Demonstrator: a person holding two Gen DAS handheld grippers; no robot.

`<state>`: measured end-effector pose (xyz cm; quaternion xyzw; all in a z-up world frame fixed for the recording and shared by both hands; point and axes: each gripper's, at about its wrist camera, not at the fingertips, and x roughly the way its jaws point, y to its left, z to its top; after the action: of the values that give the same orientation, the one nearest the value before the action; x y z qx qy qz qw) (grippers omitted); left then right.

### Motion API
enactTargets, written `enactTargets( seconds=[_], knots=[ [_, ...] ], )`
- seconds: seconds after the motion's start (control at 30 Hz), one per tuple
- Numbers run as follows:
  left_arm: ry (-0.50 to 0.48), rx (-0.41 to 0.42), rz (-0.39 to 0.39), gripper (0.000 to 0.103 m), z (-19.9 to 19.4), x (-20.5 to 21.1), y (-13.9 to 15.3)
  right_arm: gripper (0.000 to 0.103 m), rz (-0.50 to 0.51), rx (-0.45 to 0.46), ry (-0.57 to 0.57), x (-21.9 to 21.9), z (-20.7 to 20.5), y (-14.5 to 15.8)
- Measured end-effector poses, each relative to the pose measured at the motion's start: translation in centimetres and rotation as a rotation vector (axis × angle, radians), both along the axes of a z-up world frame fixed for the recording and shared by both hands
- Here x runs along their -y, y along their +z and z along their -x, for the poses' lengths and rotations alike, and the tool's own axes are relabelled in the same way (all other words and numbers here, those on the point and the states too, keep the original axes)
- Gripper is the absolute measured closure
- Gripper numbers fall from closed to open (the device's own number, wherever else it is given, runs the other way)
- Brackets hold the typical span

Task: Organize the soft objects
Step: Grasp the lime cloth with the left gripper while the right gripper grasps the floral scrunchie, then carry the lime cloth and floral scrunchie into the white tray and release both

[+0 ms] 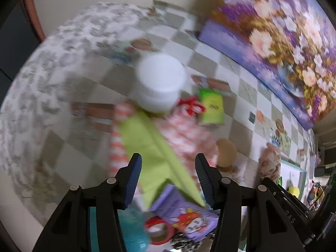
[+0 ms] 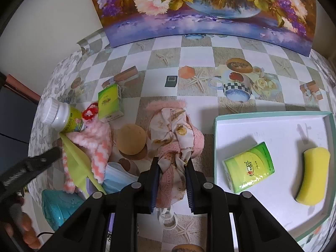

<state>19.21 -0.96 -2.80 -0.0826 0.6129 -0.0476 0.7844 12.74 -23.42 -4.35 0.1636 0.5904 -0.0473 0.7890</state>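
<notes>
My right gripper [image 2: 171, 168] is shut on a floral scarf [image 2: 175, 132] bunched with a pink fuzzy cloth [image 2: 166, 180], left of a white tray [image 2: 271, 124]. The tray holds a green tissue pack [image 2: 248, 167] and a yellow sponge [image 2: 313, 174]. My left gripper [image 1: 168, 168] is open above a lime-green cloth [image 1: 155, 147] and a pink-and-white knitted cloth [image 1: 184, 134]. The left gripper's arm shows in the right wrist view [image 2: 31, 163]. A second green tissue pack [image 2: 110, 103] and a round brown sponge [image 2: 131, 139] lie on the table.
A white-capped bottle [image 2: 61, 117] lies on the knitted cloth. A blue face mask [image 2: 118, 176], a teal object [image 2: 55, 205], a purple packet [image 1: 184, 216] and a red tape roll [image 1: 159, 231] lie nearby. A flower painting [image 2: 201, 8] leans at the back.
</notes>
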Motion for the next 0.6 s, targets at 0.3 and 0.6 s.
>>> enactTargets(
  seconds=[0.3, 0.6],
  knots=[
    [-0.007, -0.073, -0.062, 0.094, -0.3, 2.0, -4.4, 0.079, -0.012, 0.001, -0.009, 0.8, 0.1, 0.0],
    [0.017, -0.024, -0.039, 0.101, -0.3, 0.9, -3.1, 0.079, -0.019, 0.028, -0.018, 1.0, 0.2, 0.9]
  ],
)
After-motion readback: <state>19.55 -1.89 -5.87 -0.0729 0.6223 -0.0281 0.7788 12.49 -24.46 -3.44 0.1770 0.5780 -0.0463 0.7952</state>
